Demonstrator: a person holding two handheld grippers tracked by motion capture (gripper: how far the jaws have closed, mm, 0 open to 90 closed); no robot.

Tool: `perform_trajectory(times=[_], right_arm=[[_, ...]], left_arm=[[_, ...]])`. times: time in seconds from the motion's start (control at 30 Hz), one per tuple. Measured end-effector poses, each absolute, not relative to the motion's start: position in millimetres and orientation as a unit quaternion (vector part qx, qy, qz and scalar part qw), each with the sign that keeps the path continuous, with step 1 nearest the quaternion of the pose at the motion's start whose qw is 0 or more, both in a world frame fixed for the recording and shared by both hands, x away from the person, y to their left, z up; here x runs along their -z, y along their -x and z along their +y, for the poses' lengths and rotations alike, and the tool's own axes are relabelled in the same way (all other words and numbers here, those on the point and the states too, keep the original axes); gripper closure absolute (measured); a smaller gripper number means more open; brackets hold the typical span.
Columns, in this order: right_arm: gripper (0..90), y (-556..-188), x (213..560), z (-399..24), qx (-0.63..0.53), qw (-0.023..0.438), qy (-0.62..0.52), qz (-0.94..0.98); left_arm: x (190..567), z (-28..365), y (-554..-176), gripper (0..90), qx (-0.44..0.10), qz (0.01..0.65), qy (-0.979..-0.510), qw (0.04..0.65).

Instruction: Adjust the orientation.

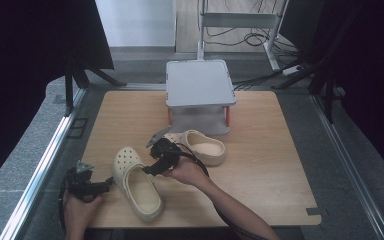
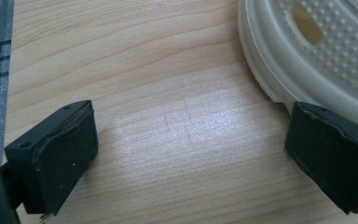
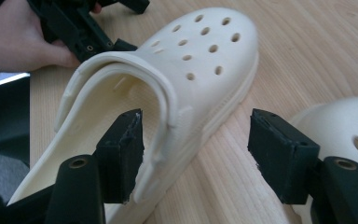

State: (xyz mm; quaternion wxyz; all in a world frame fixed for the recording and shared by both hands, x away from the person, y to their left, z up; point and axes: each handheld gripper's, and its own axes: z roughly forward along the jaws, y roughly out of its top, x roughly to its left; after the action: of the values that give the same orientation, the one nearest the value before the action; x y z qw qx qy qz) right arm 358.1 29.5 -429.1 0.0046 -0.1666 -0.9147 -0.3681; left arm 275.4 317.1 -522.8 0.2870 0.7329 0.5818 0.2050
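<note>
Two cream clogs lie on the wooden table. The near clog point(image 1: 136, 184) points its perforated toe away from me. The second clog point(image 1: 206, 146) lies behind it to the right. My right gripper point(image 1: 148, 170) is open and straddles the near clog's point(image 3: 200, 51) side wall: one jaw is inside the foot opening, the other outside with a gap to the sole point(image 3: 196, 130). My left gripper point(image 1: 106, 185) sits at the near clog's left side, open over bare wood point(image 2: 191, 121), with the clog's toe point(image 2: 317, 51) just beyond its right jaw.
A grey flat-topped stand point(image 1: 200, 82) on orange legs stands at the table's back middle. The second clog's toe point(image 3: 349, 126) lies close beside my right gripper's outer jaw. A metal rail point(image 1: 40, 170) runs along the table's left edge. Bare wood point(image 1: 270, 170) stretches to the right.
</note>
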Motion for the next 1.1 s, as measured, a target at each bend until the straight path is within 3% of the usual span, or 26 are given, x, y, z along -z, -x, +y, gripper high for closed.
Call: perform_trajectory(times=[0.13, 0.33, 0.37, 0.47, 0.57, 0.63, 1.1], right_arm=[[35.3, -357.3, 433.7, 43.9, 0.346, 0.005, 0.166, -0.923], [42.5, -357.9, 452.2, 61.2, 0.307, 0.019, 0.189, -0.932], [51.2, -357.2, 457.3, 65.3, 0.297, 0.018, 0.198, -0.934], [55.7, -356.8, 458.4, 66.4, 0.295, 0.021, 0.211, -0.932], [71.0, -357.0, 453.5, 63.0, 0.289, 0.004, 0.233, -0.929], [74.8, -360.6, 450.7, 58.9, 0.290, 0.004, 0.242, -0.926], [76.2, -350.7, 421.0, 16.9, 0.310, 0.024, 0.228, -0.923]], left_arm=[[522.8, 317.1, -275.4, 2.4, -0.205, 0.582, -0.733, 0.287], [522.8, 317.1, -275.3, 2.4, -0.205, 0.582, -0.733, 0.287], [522.9, 317.1, -275.3, 2.4, -0.205, 0.581, -0.733, 0.287], [522.9, 317.1, -275.3, 2.3, -0.205, 0.581, -0.733, 0.287], [522.9, 316.7, -275.2, 2.3, -0.203, 0.579, -0.735, 0.289], [522.9, 316.7, -275.2, 2.3, -0.203, 0.579, -0.735, 0.289], [522.7, 316.8, -275.2, 2.4, -0.202, 0.578, -0.736, 0.289]])
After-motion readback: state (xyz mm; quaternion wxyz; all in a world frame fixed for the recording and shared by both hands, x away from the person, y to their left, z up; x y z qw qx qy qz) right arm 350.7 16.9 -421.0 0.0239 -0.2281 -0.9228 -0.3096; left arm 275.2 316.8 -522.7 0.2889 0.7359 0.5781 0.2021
